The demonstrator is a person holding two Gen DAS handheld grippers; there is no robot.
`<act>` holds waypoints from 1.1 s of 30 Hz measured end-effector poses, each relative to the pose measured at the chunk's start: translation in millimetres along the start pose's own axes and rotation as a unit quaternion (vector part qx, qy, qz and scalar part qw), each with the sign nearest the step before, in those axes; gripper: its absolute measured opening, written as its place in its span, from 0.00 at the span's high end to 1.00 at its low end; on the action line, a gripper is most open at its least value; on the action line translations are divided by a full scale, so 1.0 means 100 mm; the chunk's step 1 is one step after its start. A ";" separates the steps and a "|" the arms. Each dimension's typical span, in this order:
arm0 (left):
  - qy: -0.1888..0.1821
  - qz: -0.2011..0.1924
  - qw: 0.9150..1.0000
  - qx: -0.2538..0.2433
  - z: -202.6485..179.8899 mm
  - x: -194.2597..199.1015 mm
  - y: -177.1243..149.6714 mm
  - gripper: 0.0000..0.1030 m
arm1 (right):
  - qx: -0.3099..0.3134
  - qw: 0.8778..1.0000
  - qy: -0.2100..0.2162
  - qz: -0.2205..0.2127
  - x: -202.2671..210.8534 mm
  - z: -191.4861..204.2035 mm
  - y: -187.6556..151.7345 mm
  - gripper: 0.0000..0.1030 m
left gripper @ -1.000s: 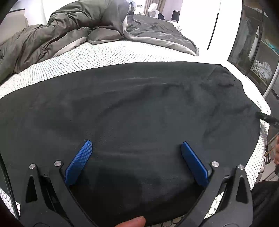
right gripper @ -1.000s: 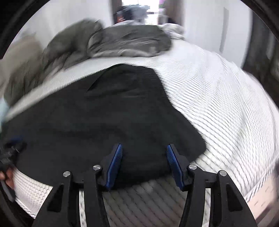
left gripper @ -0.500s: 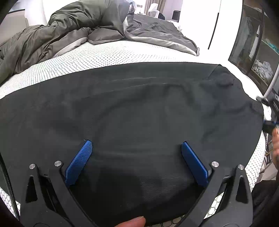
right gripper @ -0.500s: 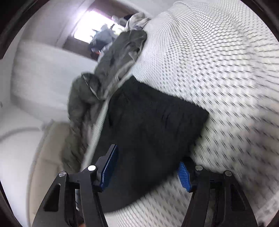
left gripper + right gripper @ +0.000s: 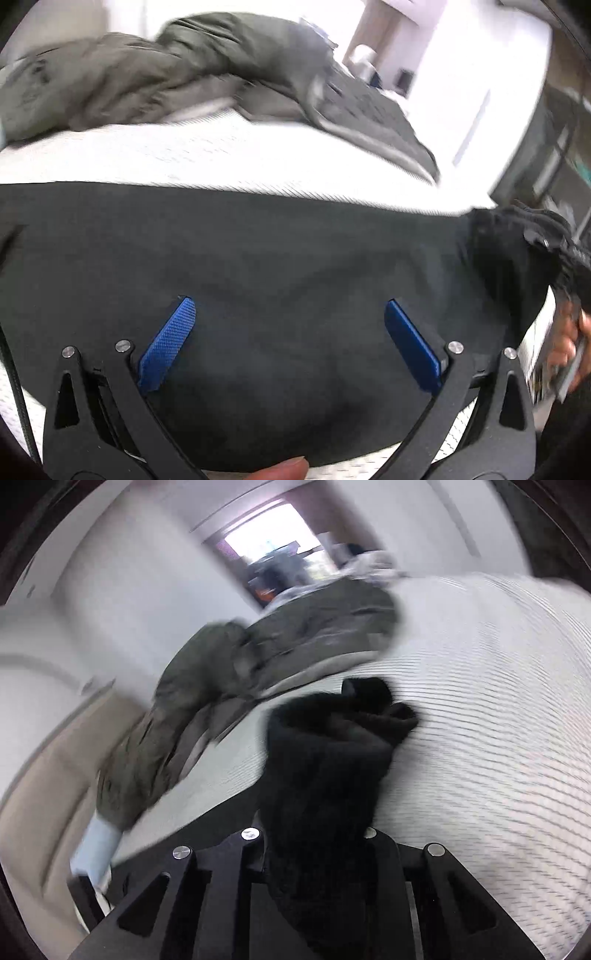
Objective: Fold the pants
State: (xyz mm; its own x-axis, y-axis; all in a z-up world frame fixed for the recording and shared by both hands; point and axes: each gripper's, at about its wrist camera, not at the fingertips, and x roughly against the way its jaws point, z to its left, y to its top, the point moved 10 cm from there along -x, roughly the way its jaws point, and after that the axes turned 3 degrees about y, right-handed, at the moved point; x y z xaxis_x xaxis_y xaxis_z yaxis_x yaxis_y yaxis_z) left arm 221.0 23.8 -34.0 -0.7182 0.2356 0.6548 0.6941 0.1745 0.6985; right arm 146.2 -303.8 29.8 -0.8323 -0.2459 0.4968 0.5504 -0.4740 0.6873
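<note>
Here the black pants (image 5: 295,258) lie spread on a white textured mattress (image 5: 221,162), under the left gripper (image 5: 291,332), its blue fingers wide apart and empty. The right gripper (image 5: 314,834) is clamped on a bunched end of them. Beyond, a rumpled grey duvet (image 5: 184,70) and white walls.

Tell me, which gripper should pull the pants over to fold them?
The right gripper, probably. It is already shut on a bunched end of the pants and lifts it off the bed. The left gripper hangs open above flat cloth.
</note>
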 end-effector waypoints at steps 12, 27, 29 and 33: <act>0.088 -0.070 0.972 0.206 1.94 0.44 0.33 0.01 | 0.262 0.893 0.221 0.290 -0.99 2.70 -1.93 0.49; 0.032 0.080 0.996 -0.016 0.60 -0.34 -0.30 0.05 | 0.322 0.911 0.019 0.257 -0.35 0.89 -1.96 0.28; 0.036 0.079 0.996 -0.020 0.57 -0.34 -0.31 0.05 | 0.298 0.918 0.028 0.261 -0.23 0.71 -1.94 0.28; 0.026 0.070 0.997 -0.005 0.57 -0.24 -0.29 0.12 | 0.241 0.938 0.052 0.242 -0.04 0.65 -1.79 0.28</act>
State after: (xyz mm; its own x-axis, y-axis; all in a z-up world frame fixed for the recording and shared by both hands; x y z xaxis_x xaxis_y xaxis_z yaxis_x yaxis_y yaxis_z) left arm 220.9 67.4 -86.9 -0.6168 0.2076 0.7593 0.7868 0.1330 0.6027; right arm 55.1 -163.1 -61.1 -0.4655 -0.4262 0.7757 0.8107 0.1462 0.5668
